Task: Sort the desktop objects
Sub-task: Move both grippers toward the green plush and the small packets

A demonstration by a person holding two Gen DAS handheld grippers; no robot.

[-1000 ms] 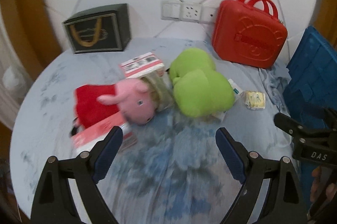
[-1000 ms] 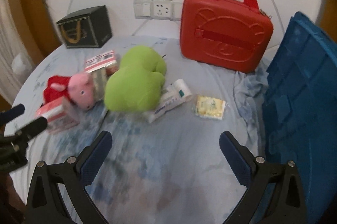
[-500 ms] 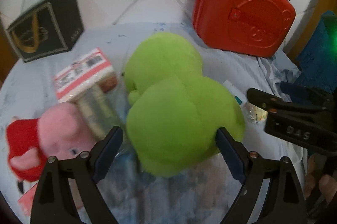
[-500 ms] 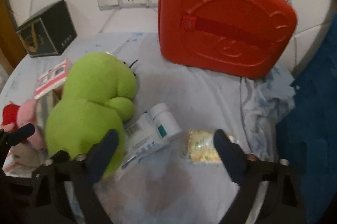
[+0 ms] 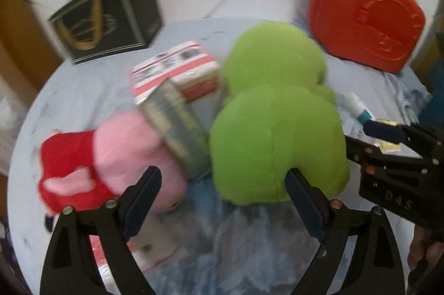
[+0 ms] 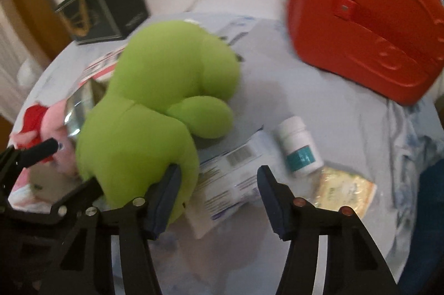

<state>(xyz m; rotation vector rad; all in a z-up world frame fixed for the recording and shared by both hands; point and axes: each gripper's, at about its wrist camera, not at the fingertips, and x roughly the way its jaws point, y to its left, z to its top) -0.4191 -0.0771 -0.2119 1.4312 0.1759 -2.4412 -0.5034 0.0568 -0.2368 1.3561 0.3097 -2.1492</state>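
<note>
Closing target: centre your left hand-held gripper (image 5: 223,200), jaws wide, on the green plush (image 5: 277,139).
Right hand-held gripper (image 6: 217,193): open, holding nothing; keep it off the white box (image 6: 230,178).

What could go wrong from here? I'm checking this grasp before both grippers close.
1. The right gripper straddles the white-and-blue flat pack, but its left finger presses the soft green plush toy; closing may pinch both.
2. The white pill bottle with teal label lies on its side nearby and could roll if nudged.
</note>
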